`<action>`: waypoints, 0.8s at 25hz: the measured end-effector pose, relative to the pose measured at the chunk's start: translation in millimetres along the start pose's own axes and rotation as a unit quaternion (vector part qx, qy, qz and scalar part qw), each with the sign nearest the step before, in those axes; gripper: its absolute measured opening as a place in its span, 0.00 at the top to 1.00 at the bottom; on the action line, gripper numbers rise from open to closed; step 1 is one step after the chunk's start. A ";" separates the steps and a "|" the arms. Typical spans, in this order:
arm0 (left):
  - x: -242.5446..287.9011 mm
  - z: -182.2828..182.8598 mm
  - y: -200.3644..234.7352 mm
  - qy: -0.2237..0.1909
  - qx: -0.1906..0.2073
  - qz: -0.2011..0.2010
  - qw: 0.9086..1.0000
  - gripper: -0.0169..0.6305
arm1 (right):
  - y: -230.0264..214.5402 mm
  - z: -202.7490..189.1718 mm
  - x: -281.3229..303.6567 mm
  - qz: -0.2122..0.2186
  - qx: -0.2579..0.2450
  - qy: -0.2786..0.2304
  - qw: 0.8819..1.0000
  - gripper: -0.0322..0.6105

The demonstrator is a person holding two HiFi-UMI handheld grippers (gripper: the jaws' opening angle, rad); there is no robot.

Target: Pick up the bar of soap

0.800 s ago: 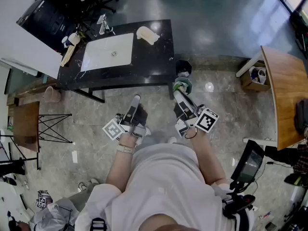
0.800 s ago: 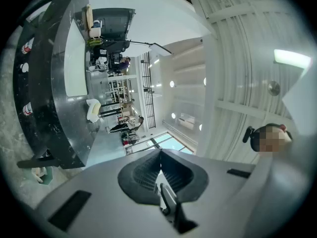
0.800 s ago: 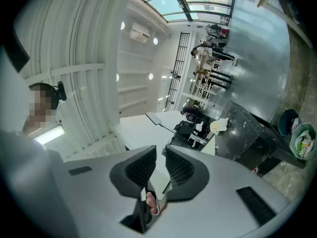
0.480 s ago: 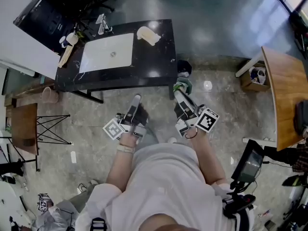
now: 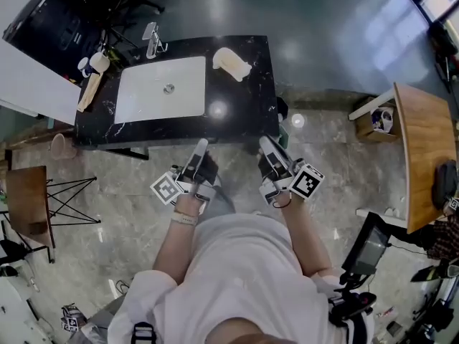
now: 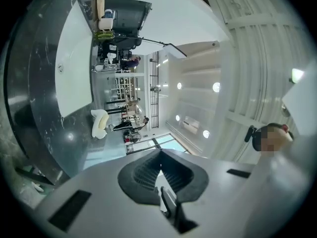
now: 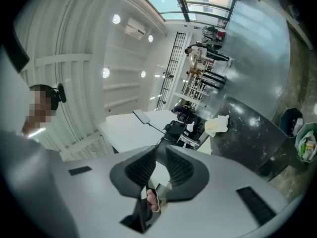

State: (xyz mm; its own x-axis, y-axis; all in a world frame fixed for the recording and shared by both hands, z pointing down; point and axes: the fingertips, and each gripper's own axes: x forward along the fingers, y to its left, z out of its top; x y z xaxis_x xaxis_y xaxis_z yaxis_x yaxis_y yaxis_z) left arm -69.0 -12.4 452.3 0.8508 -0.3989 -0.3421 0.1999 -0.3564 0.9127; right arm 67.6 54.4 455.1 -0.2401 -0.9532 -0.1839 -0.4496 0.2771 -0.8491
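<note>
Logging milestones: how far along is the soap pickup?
Done: nothing; the bar of soap lies untouched on the black counter, right of the sink. In hand: nothing; left gripper and right gripper are shut, empty, short of the soap. Left: reach, open, grasp, lift.

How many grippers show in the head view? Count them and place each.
2. The left gripper is in front of the black countertop's near edge, left of centre; the right gripper is beside it, to the right. None seems hidden.

Black counter (image 5: pixel 247 104) lies open around what looks like soap (image 5: pixel 231 63).
</note>
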 end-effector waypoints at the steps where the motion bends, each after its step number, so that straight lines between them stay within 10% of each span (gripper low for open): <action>1: 5.0 11.9 6.9 0.003 -0.004 0.001 1.000 0.96 | -4.9 -0.2 13.2 -0.003 0.002 -0.002 1.000 0.86; 20: 51.3 157.3 81.7 0.029 -0.041 0.005 0.999 0.96 | -42.4 -3.0 177.2 -0.043 -0.022 0.004 0.999 0.86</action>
State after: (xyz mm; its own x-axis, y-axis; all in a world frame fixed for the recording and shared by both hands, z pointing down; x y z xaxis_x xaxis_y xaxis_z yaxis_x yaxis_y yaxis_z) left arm -85.4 -194.8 474.1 0.8794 -0.3510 -0.3216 0.2287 -0.2811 0.9320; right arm 41.5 -125.9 460.0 -0.2064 -0.9726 -0.1069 -0.5070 0.1997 -0.8385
